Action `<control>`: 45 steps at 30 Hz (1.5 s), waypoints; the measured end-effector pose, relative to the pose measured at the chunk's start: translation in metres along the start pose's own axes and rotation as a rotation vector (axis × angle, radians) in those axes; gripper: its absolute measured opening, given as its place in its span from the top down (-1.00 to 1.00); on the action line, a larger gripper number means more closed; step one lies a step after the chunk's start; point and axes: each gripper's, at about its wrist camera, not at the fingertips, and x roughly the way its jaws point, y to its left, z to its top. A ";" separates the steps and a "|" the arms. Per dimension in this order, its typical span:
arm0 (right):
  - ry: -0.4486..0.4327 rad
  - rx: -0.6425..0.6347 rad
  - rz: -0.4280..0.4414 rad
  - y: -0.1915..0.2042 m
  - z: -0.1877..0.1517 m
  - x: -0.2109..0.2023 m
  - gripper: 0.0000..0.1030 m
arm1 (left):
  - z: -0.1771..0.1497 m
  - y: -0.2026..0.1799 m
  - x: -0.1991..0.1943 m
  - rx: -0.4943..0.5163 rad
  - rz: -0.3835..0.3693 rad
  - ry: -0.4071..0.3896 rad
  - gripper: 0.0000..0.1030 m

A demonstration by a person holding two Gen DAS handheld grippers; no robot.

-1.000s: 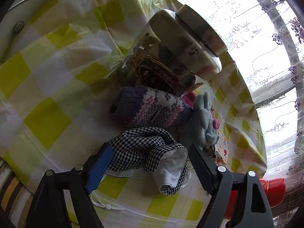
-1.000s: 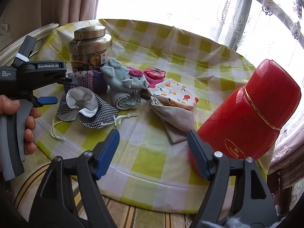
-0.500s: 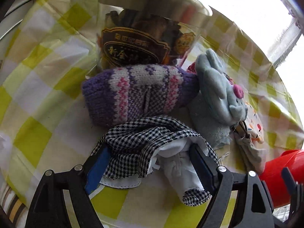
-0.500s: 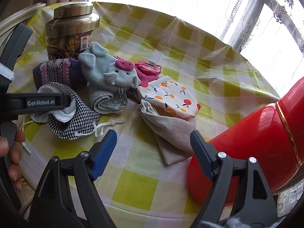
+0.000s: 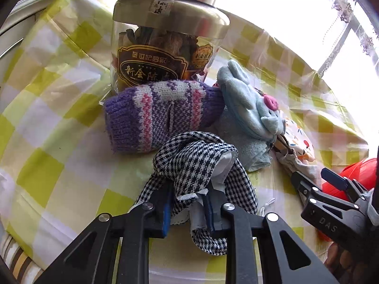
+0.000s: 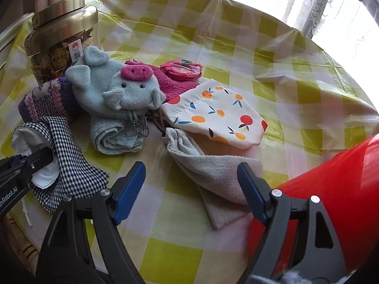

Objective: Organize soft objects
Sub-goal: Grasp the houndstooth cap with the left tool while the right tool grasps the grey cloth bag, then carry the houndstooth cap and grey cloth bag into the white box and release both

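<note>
Left wrist view, nearest first: my left claw (image 5: pixel 188 209) has just been closing and now pinches a bunched fold of the houndstooth mask (image 5: pixel 201 163), white lining squeezed between the pads. Risk as I see it: I have only a fold near the edge, so a lift could let it slide out, or the trailing ear cord (image 6: pixel 26 215) could snag the table (image 5: pixel 47 142) edge. The mask also leans on the purple knit sock (image 5: pixel 161 116) just behind, which touches the glass jar (image 5: pixel 165 47); a careless drag could shove both. Right wrist view shows what the left one hides: my right claw (image 6: pixel 190 189) stands wide apart, holding nothing, over the grey drawstring pouch (image 6: pixel 213 179), with the red flask (image 6: pixel 331 189) just beside its outer finger, so a bump is likely. It also gives the pig plush (image 6: pixel 118 90), rolled blue towel (image 6: pixel 116 137), fruit-print pouch (image 6: pixel 220 116) and pink purse (image 6: pixel 181 69) farther back.
</note>
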 end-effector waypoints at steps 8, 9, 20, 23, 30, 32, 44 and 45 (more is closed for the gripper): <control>0.056 -0.050 -0.069 0.002 0.004 0.024 -0.51 | -0.001 0.003 -0.014 -0.006 -0.051 -0.061 0.54; 0.070 -0.050 -0.068 0.002 0.004 0.027 -0.32 | -0.001 0.006 -0.016 -0.007 -0.055 -0.062 0.54; 0.029 0.019 0.060 0.004 -0.012 0.002 0.68 | 0.005 0.006 -0.019 -0.004 -0.077 -0.093 0.54; 0.019 0.048 0.104 0.006 -0.019 -0.010 0.68 | 0.004 0.007 -0.020 -0.002 -0.076 -0.097 0.54; 0.003 0.110 0.164 0.007 -0.042 -0.040 0.68 | 0.002 0.008 -0.027 -0.001 -0.079 -0.121 0.54; -0.007 0.120 0.169 0.006 -0.048 -0.050 0.68 | 0.001 0.008 -0.030 0.002 -0.081 -0.125 0.54; -0.034 0.190 0.216 -0.015 -0.087 -0.099 0.68 | -0.014 -0.001 -0.057 0.047 -0.118 -0.150 0.54; -0.035 0.197 0.219 -0.018 -0.090 -0.103 0.68 | -0.016 -0.002 -0.060 0.050 -0.124 -0.150 0.54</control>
